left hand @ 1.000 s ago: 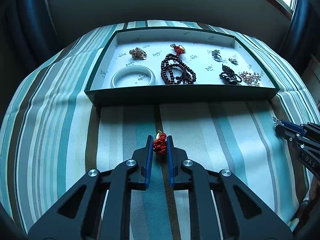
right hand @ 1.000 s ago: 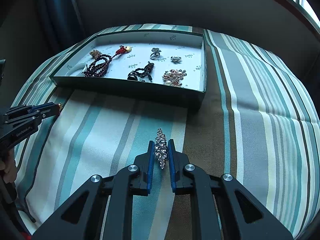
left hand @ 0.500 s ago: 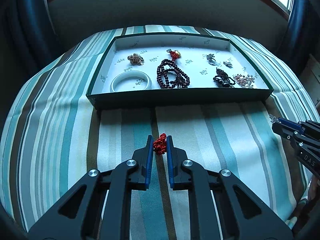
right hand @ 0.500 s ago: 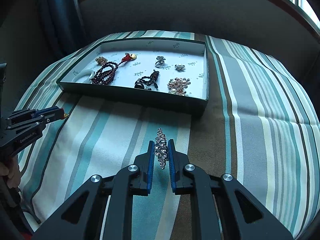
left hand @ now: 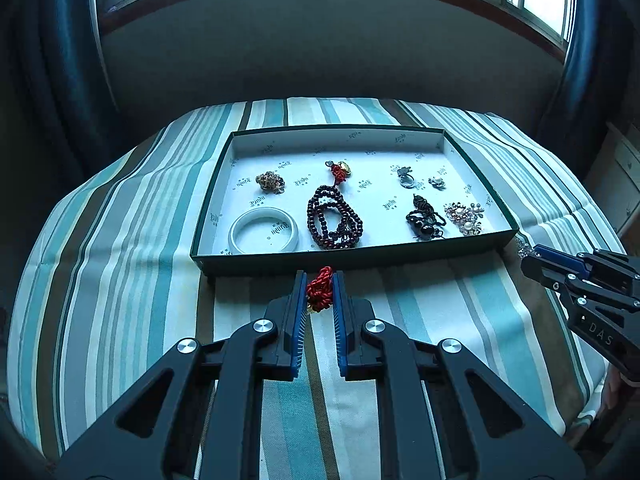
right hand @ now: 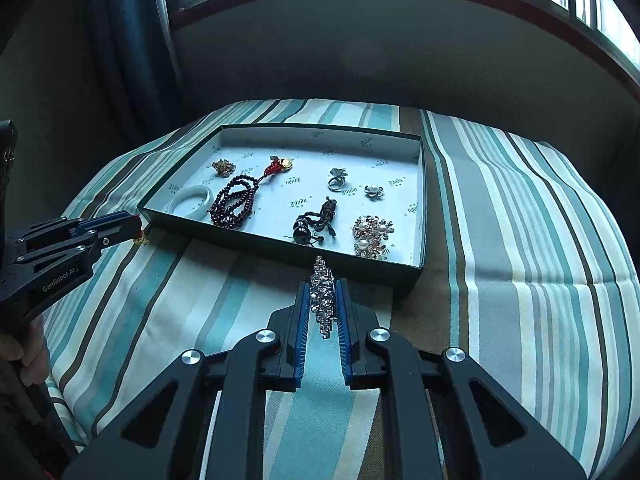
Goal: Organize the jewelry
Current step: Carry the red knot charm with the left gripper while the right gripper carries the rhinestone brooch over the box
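the left gripper (left hand: pixel 320 292) is clenched on a red knotted cord charm (left hand: pixel 320 294), and the right gripper (right hand: pixel 323 300) is clenched on a long rhinestone clip (right hand: pixel 323 296); both pieces hang clear of the striped cloth (left hand: pixel 120 280), just short of the near wall of the green box (left hand: pixel 360 258) ahead of the fingertips; to do this carry well, i would keep each grip firm, lift over the near wall rather than brush it, and let go only once the piece rests on bare lining, since a drop from height could scatter small things; the box holds, ahead and left of the left gripper, a white bangle (left hand: pixel 264 234) and a small gold cluster (left hand: pixel 271 181) beyond it; straight ahead a dark bead strand (left hand: pixel 334 220) with a red tassel and gold charm; ahead of the right gripper a black cord piece (right hand: pixel 316 224), a pearl brooch (right hand: pixel 370 236), a ring (right hand: pixel 337 179) and a small pearl flower (right hand: pixel 374 191); bare lining shows between the strand and the ring, which looks the safest spot.
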A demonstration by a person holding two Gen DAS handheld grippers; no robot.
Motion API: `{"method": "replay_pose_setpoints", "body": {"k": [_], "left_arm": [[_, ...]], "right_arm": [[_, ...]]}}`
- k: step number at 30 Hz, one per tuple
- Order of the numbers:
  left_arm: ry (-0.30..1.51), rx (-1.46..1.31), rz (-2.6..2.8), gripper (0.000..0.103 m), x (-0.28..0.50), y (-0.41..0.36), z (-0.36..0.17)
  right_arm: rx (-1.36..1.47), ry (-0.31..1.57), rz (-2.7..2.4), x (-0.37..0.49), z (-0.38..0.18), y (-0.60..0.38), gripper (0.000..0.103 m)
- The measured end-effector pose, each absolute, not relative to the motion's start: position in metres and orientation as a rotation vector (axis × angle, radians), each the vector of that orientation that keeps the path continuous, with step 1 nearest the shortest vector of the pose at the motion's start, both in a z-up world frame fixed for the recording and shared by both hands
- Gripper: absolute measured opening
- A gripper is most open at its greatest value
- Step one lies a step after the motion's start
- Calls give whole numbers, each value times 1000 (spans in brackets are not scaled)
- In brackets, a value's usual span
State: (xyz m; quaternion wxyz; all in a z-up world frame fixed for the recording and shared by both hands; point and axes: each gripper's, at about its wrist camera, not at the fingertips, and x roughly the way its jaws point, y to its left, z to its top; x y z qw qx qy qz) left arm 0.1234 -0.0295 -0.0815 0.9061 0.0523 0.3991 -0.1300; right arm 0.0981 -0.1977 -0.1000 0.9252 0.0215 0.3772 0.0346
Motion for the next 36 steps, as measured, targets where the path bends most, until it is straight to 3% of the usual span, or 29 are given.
{"method": "replay_pose_setpoints", "body": {"k": [17,36], "left_arm": [[728,126,-276,12,224,-51,-49],[907,188,-175,12,348,-57,-121]], "right_arm": [[24,695,78,207,-65,-196,14],[-25,852,101,330,-110,-177,14]]}}
